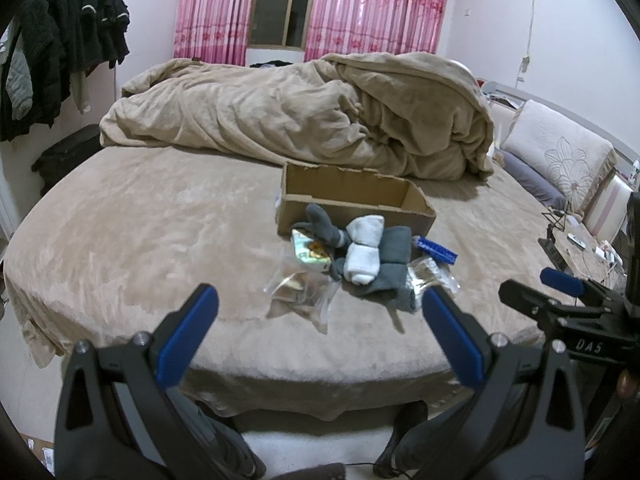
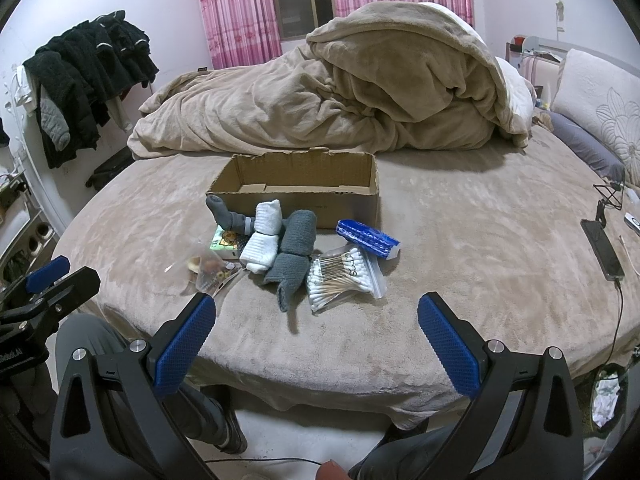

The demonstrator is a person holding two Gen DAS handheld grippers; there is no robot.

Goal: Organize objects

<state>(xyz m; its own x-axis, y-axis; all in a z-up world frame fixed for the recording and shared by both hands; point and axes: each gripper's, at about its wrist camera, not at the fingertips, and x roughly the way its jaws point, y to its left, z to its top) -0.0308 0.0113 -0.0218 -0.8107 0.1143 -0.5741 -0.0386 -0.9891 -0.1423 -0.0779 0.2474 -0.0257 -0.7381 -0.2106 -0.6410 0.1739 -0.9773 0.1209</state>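
Note:
An empty open cardboard box sits on the beige bed. In front of it lies a small pile: a white rolled sock, a dark grey rolled sock, another grey sock, a bag of cotton swabs, a blue packet, a small green box and a clear bag of small items. My left gripper and right gripper are open and empty, held short of the pile.
A heaped beige duvet lies behind the box. Pillows are at the right. A phone with a cable lies at the bed's right edge. Dark clothes hang at the left. The person's legs are below the bed's near edge.

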